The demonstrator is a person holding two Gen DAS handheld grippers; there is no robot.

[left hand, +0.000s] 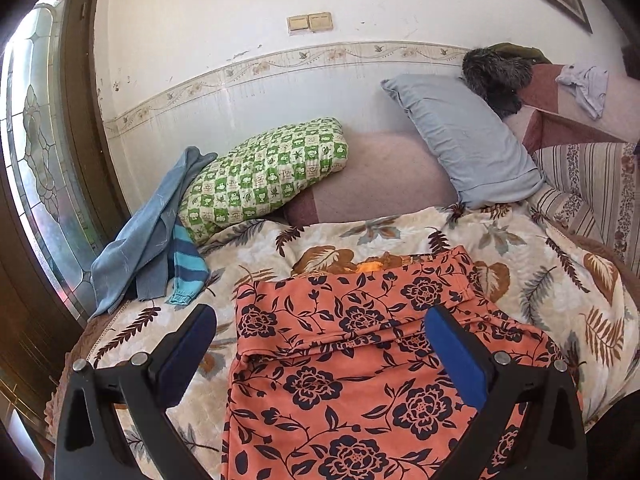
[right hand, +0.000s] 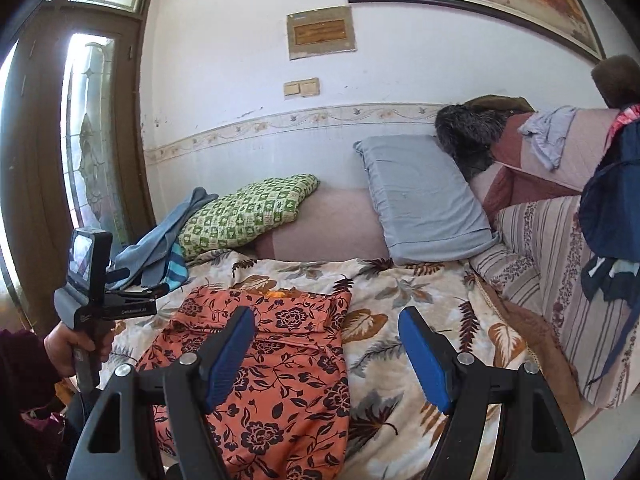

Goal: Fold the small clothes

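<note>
An orange garment with dark flowers (left hand: 340, 364) lies flat on the leaf-print bedspread (left hand: 532, 280), its far end folded back over itself. My left gripper (left hand: 320, 332) hovers above it, open, with nothing between its blue pads (left hand: 192, 340). In the right wrist view the same garment (right hand: 280, 364) lies left of centre. My right gripper (right hand: 328, 340) is open above the garment's right edge, its left pad over the cloth and its right pad (right hand: 420, 352) over bare bedspread. A hand holds the left gripper (right hand: 140, 284) at the garment's far left corner.
A green checked pillow (left hand: 264, 176) and a grey-blue pillow (left hand: 460, 140) lean on the wall behind. Blue clothes (left hand: 148, 232) are heaped at the far left by a glazed door (left hand: 36, 140). Striped cushions (right hand: 560, 280) and a dark blue bag (right hand: 612, 208) stand on the right.
</note>
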